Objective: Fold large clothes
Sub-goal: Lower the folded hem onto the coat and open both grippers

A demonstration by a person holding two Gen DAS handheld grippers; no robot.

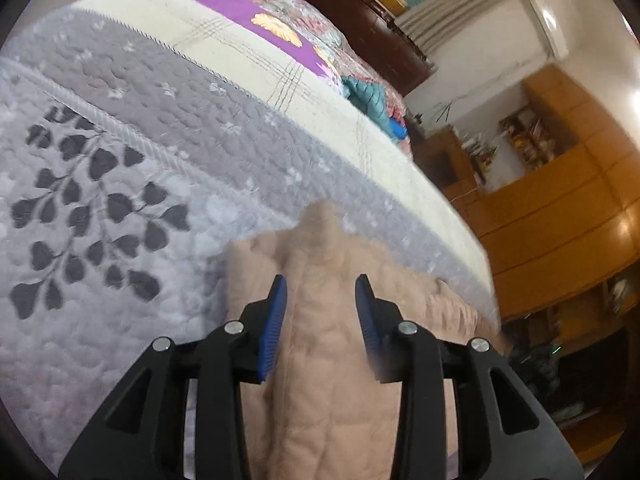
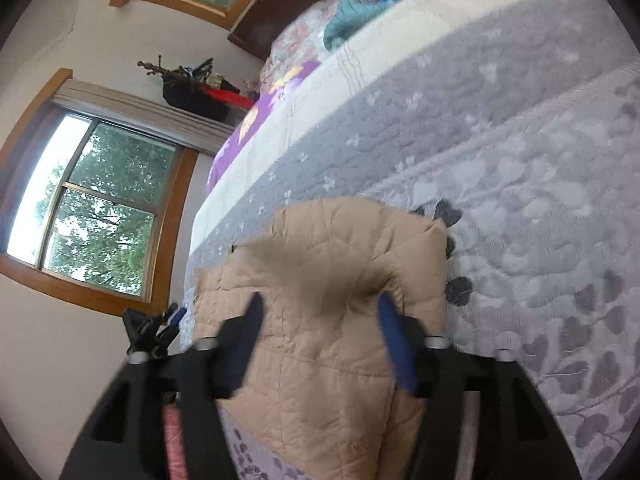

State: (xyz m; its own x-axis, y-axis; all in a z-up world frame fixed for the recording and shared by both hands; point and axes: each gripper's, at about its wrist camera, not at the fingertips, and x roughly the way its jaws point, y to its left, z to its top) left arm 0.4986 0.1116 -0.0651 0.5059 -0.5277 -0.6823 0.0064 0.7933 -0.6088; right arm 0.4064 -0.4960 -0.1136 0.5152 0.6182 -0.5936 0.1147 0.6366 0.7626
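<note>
Beige quilted jacket (image 1: 320,340) on grey bedspread (image 1: 100,280): soft, puffy, light, likely slippery. Left gripper (image 1: 321,300) and right gripper (image 2: 320,320) jaws spread over jacket, pinching nothing. Best grabbed at hem corners.

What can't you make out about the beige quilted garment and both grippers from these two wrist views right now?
- Beige quilted garment: its near part is cut off by the bottom edge and the gripper bodies in both views, so the fold's shape is unknown.
- Right gripper: motion blur smears the fingers and the fabric between them; contact is unclear.
- Left gripper: open over the garment, but whether its pads brush the fabric cannot be told.
- Teal item far up the bed: too small to identify.
</note>
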